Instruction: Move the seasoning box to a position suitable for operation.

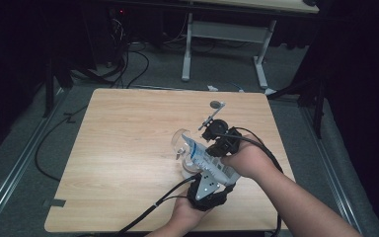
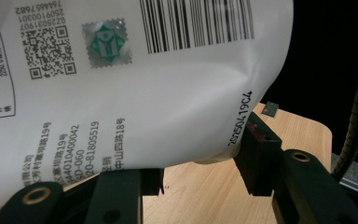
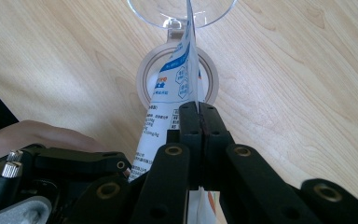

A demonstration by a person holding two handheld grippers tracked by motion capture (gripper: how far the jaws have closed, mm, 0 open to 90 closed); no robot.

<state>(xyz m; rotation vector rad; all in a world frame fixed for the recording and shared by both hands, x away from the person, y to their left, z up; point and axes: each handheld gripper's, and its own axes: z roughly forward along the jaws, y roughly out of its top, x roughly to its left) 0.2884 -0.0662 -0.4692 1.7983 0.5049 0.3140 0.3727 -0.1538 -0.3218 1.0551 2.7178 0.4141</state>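
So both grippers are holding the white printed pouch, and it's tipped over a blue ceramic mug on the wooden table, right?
Not quite: the white printed pouch is tipped over a clear glass, not a blue mug, as the high view shows. Both grippers, left and right, do hold it over the wooden table.

White printed pouch (image 2: 135,84) between black gripper (image 2: 200,175) jaws, above table (image 2: 200,196)

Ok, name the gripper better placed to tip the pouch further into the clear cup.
Left, probably. The left gripper holds the pouch around its wide lower body, so raising it should tilt the bag. The right gripper is shut on the thin top edge near the clear cup, better suited to steadying.
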